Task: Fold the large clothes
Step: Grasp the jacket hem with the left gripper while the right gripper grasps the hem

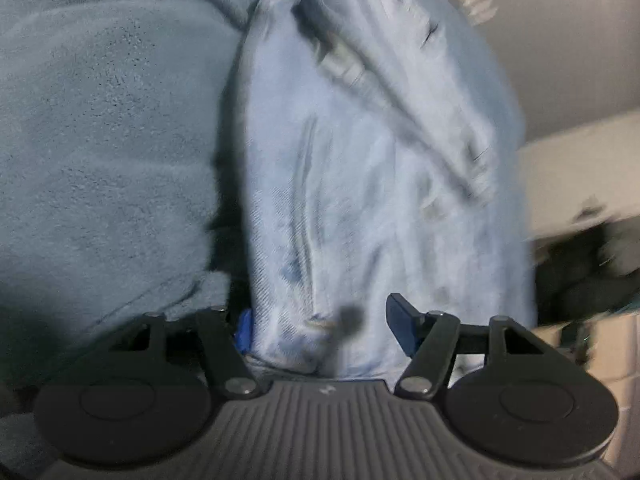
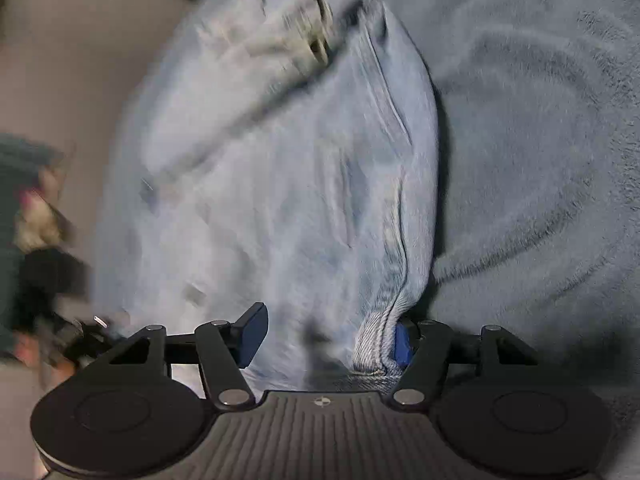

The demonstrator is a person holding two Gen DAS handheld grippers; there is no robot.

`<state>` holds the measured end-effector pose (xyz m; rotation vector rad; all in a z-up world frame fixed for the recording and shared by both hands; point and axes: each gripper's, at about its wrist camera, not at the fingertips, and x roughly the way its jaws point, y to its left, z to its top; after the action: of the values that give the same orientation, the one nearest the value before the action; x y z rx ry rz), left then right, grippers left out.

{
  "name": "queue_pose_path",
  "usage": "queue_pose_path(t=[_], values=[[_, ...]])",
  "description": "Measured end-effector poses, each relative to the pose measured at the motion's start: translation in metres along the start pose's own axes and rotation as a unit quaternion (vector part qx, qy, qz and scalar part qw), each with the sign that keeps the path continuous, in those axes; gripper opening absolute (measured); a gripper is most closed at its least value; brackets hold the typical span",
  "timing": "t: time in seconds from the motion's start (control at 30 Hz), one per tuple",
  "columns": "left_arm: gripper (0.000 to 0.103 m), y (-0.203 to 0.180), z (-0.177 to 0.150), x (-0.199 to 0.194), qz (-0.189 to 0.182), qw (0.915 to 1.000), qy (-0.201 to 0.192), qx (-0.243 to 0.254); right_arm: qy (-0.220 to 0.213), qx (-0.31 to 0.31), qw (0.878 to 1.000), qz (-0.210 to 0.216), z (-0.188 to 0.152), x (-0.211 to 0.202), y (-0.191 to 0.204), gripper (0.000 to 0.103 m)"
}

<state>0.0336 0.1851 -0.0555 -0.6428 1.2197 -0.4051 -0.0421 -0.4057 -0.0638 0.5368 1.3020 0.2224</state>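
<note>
A pair of light blue jeans (image 1: 360,184) fills the middle of both views, with frayed whitish rips near its far end; it also shows in the right wrist view (image 2: 280,184). My left gripper (image 1: 324,328) is open, its jaws wide apart, and a bunch of denim lies between them. My right gripper (image 2: 328,336) is open too, with a thick hem of the jeans pressed against its right finger (image 2: 402,344). Parts of both views are blurred.
A grey-blue fleece blanket (image 1: 100,140) lies under the jeans and also shows in the right wrist view (image 2: 540,152). A pale wall (image 1: 560,40) rises behind. Blurred dark objects (image 1: 592,264) sit beside the jeans, and blurred clutter (image 2: 36,240) shows at the left.
</note>
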Motion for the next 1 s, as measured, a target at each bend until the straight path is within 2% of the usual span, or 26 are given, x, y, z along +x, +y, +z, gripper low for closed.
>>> queue_pose_path(t=[0.03, 0.07, 0.13, 0.17, 0.2, 0.23, 0.27, 0.33, 0.43, 0.5, 0.53, 0.6, 0.63, 0.7, 0.77, 0.83, 0.87, 0.9, 1.0], values=[[0.064, -0.006, -0.001, 0.000, 0.013, 0.9998, 0.002, 0.017, 0.016, -0.006, 1.000, -0.020, -0.001, 0.007, 0.003, 0.062], [0.064, -0.011, -0.002, 0.001, 0.024, 0.9992, 0.001, 0.031, 0.011, -0.012, 1.000, -0.021, -0.002, 0.006, 0.005, 0.062], [0.061, -0.011, -0.003, -0.003, 0.016, 0.9993, -0.005, 0.033, -0.003, -0.013, 1.000, 0.001, -0.004, -0.004, 0.006, 0.061], [0.056, -0.008, -0.002, -0.006, 0.004, 0.9996, -0.011, 0.025, -0.014, -0.008, 1.000, 0.013, -0.004, -0.009, 0.004, 0.060], [0.047, -0.005, -0.002, -0.011, -0.014, 0.9996, -0.021, 0.016, -0.028, -0.003, 0.999, 0.029, -0.005, -0.016, 0.001, 0.053], [0.044, -0.001, -0.002, -0.016, -0.040, 0.9986, -0.033, 0.007, -0.042, 0.003, 0.998, 0.045, -0.005, -0.023, -0.002, 0.046], [0.042, 0.004, -0.002, -0.019, -0.068, 0.9968, -0.043, -0.002, -0.052, 0.010, 0.997, 0.062, -0.006, -0.029, -0.005, 0.044], [0.042, 0.010, -0.002, -0.026, -0.114, 0.9918, -0.054, -0.020, -0.050, 0.015, 0.995, 0.080, -0.005, -0.030, -0.007, 0.042], [0.042, 0.013, -0.002, -0.025, -0.125, 0.9910, -0.041, -0.026, -0.028, 0.019, 0.996, 0.080, -0.004, -0.022, -0.008, 0.042], [0.042, 0.008, -0.003, -0.021, -0.093, 0.9952, -0.024, -0.015, -0.013, 0.014, 0.997, 0.068, -0.004, -0.018, -0.007, 0.048], [0.042, 0.004, -0.005, -0.018, -0.060, 0.9981, -0.016, -0.002, 0.003, 0.004, 0.999, 0.045, -0.006, -0.014, -0.005, 0.053], [0.042, -0.011, -0.006, -0.005, 0.012, 0.9995, 0.005, 0.029, 0.022, -0.021, 1.000, -0.001, -0.015, -0.004, 0.003, 0.055], [0.042, -0.015, -0.007, 0.000, 0.041, 0.9982, 0.016, 0.042, 0.021, -0.030, 0.999, -0.007, -0.016, -0.003, 0.007, 0.055], [0.042, -0.020, -0.008, 0.007, 0.055, 0.9960, 0.037, 0.059, 0.016, -0.037, 0.999, -0.002, -0.018, -0.006, 0.010, 0.055], [0.042, -0.016, -0.008, 0.006, 0.034, 0.9975, 0.038, 0.048, -0.003, -0.024, 0.999, 0.022, -0.018, -0.014, 0.006, 0.050], [0.031, -0.002, -0.005, 0.000, -0.014, 0.9994, 0.031, 0.010, -0.028, -0.002, 0.999, 0.046, -0.016, -0.023, 0.001, 0.032], [0.018, 0.002, -0.005, -0.002, -0.028, 0.9993, 0.023, -0.003, -0.036, 0.008, 0.997, 0.061, -0.014, -0.027, -0.004, 0.028], [0.013, 0.004, -0.005, -0.004, -0.037, 0.9991, 0.015, -0.012, -0.042, 0.013, 0.996, 0.072, -0.012, -0.028, -0.005, 0.025], [0.010, -0.002, -0.003, -0.011, -0.066, 0.9977, -0.005, -0.018, -0.069, 0.002, 0.993, 0.093, -0.011, -0.043, -0.003, 0.022]])
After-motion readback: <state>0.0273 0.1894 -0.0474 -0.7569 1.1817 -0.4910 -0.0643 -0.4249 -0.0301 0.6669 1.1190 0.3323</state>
